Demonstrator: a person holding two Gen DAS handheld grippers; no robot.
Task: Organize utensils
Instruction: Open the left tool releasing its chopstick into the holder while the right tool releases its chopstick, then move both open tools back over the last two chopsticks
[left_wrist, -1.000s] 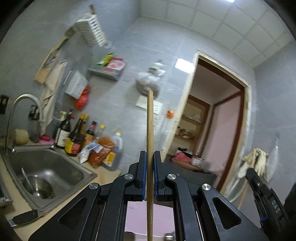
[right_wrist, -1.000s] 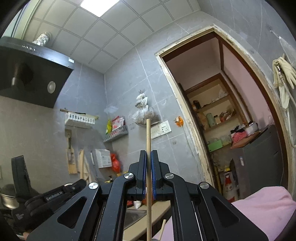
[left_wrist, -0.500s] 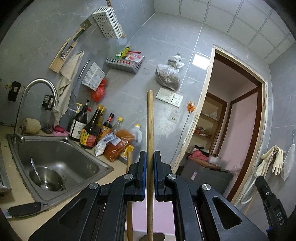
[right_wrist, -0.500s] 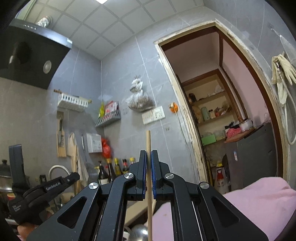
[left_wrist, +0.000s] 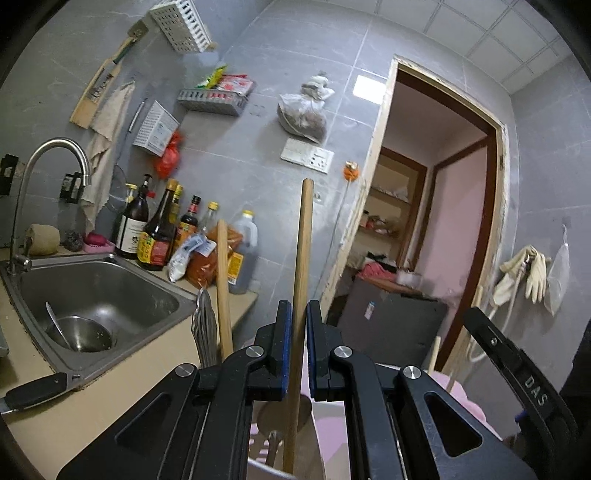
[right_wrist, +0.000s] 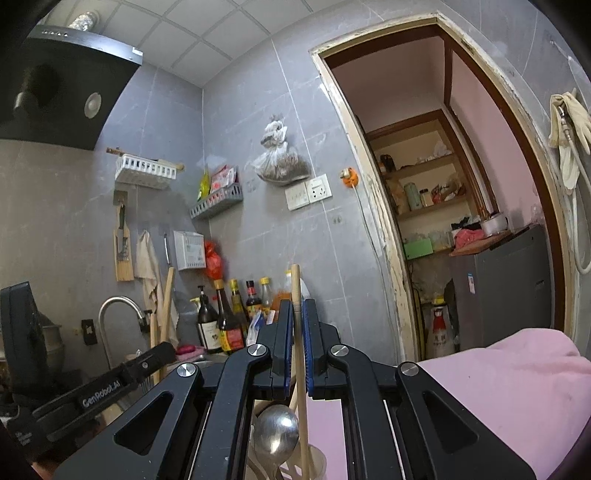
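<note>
Chopsticks are the business here: each gripper has 1 wooden stick standing upright between its blue pads, lower end dipping toward a utensil holder below. In the left wrist view, the left gripper stands slightly parted around its chopstick, with a sliver of gap on either side, so I judge the stick loosely held or just let go (it leans a little against one pad). Its lower end reaches into the holder at the bottom edge. A second wooden handle and a flat metal utensil already stand just beside it.

In the right wrist view, the right gripper is clenched closer on its chopstick, though whether the pads truly pinch I cannot tell for certain. Its tip goes down beside a steel spoon in the holder's mouth.

The risk is a slanted stick. If either is freed while tilted, it may catch the rim or the spoon bowl and tip out, or the 2 grippers, near one another, may knock together.
</note>
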